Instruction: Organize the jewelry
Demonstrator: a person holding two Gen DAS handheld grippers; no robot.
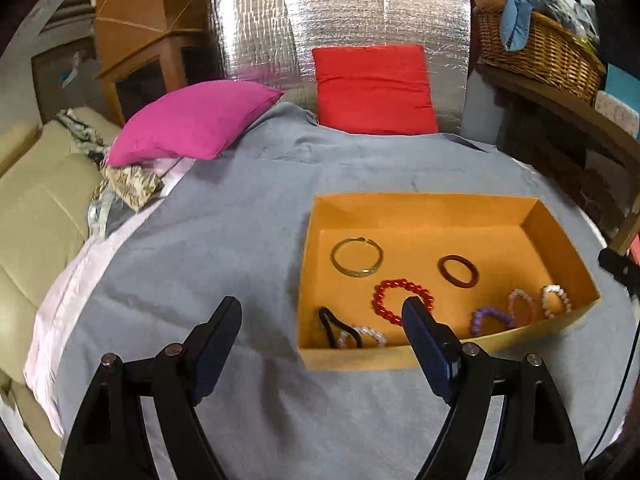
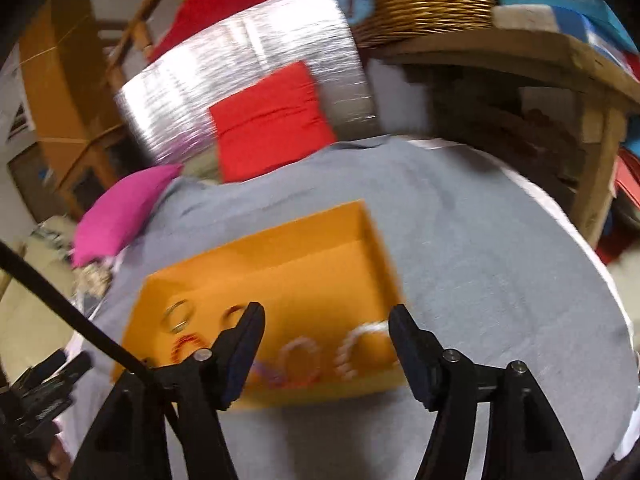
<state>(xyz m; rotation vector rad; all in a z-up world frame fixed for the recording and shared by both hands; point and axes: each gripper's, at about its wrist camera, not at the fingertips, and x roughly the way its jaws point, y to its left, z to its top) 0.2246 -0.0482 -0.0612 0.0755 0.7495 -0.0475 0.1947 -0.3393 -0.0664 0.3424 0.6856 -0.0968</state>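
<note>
An open orange box (image 1: 420, 210) lies on the grey cloth (image 1: 224, 232). In it are a gold bangle (image 1: 357, 257), a dark red ring (image 1: 458, 271), a red bead bracelet (image 1: 402, 300), a black hair tie (image 1: 334, 326), a purple bead bracelet (image 1: 490, 318) and pale bead bracelets (image 1: 556, 300). My left gripper (image 1: 322, 312) is open and empty, held above the box's near left corner. My right gripper (image 2: 326, 318) is open and empty over the box (image 2: 296, 240); that view is blurred, and pale bracelets (image 2: 356, 344) show between the fingers.
A pink cushion (image 1: 192, 122) and a red cushion (image 1: 374, 90) lie at the far edge of the cloth before a silver foil panel (image 1: 340, 20). A wicker basket (image 1: 536, 46) stands on a wooden shelf at right. A beige sofa (image 1: 36, 216) is at left.
</note>
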